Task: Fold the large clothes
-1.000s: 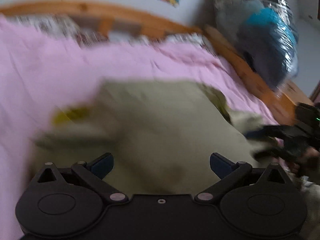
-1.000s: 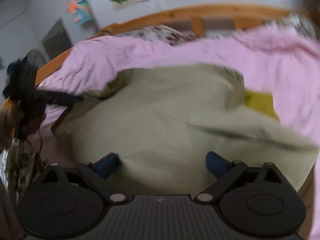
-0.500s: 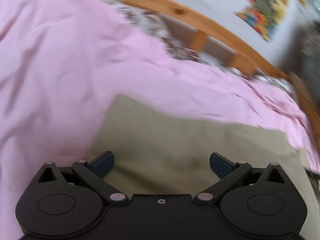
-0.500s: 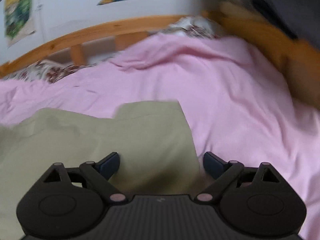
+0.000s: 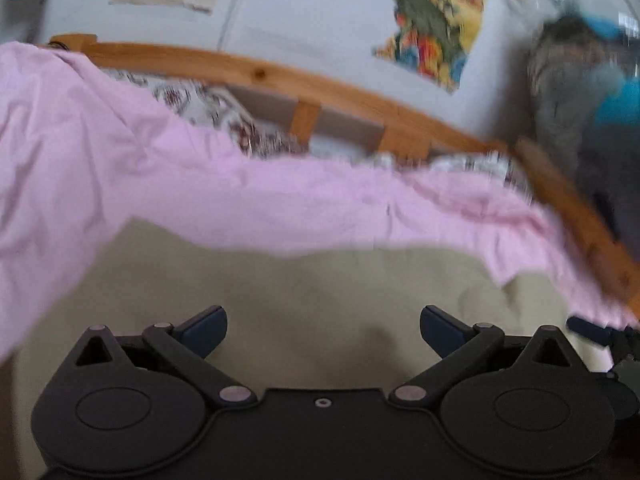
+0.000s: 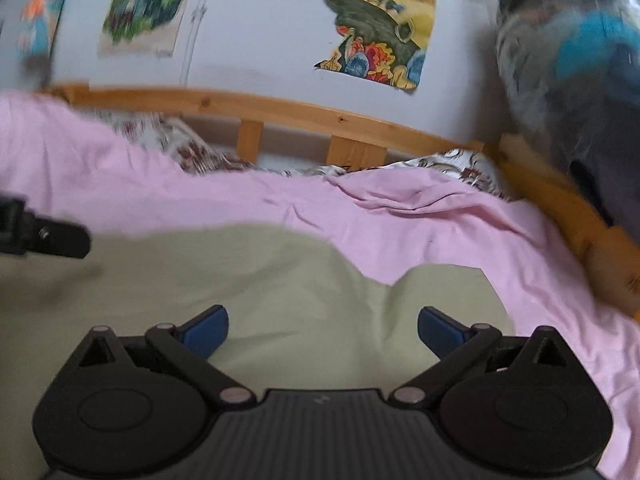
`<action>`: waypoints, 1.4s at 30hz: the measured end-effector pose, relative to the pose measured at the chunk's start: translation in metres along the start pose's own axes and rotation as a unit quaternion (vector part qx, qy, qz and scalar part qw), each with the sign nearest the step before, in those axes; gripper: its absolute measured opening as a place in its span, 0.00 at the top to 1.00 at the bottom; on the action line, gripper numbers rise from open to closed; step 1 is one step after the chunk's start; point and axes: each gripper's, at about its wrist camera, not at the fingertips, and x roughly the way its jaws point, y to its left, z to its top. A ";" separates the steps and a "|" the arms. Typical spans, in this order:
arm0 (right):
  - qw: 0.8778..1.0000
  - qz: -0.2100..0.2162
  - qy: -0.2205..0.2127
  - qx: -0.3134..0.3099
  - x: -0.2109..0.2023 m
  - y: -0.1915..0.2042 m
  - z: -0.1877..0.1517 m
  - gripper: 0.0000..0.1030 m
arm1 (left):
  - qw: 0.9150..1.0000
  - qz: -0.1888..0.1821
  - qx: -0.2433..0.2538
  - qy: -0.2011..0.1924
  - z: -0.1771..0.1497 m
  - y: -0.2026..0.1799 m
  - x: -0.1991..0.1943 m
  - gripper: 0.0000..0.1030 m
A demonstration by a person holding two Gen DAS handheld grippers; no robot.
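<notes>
A bedroom: a pale wall (image 6: 260,40) hung with bright posters (image 6: 376,28), and below it a bed with a wooden frame (image 6: 280,110) and a pink sheet (image 5: 120,168). An olive garment (image 5: 320,300) lies spread flat on the sheet, near the bed's front edge. The left gripper (image 5: 323,330) hovers above its left part, fingers released and empty. The right gripper (image 6: 322,330) hovers above its right part; its fingers have just been opening and hold nothing. This looks like a pause between folds; next, each gripper likely needs to pinch an edge.
</notes>
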 end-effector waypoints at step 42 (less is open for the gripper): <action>0.998 0.046 0.039 0.036 0.110 -0.022 -0.016 0.00 | 0.999 0.048 0.023 0.002 -0.008 0.033 0.086 0.01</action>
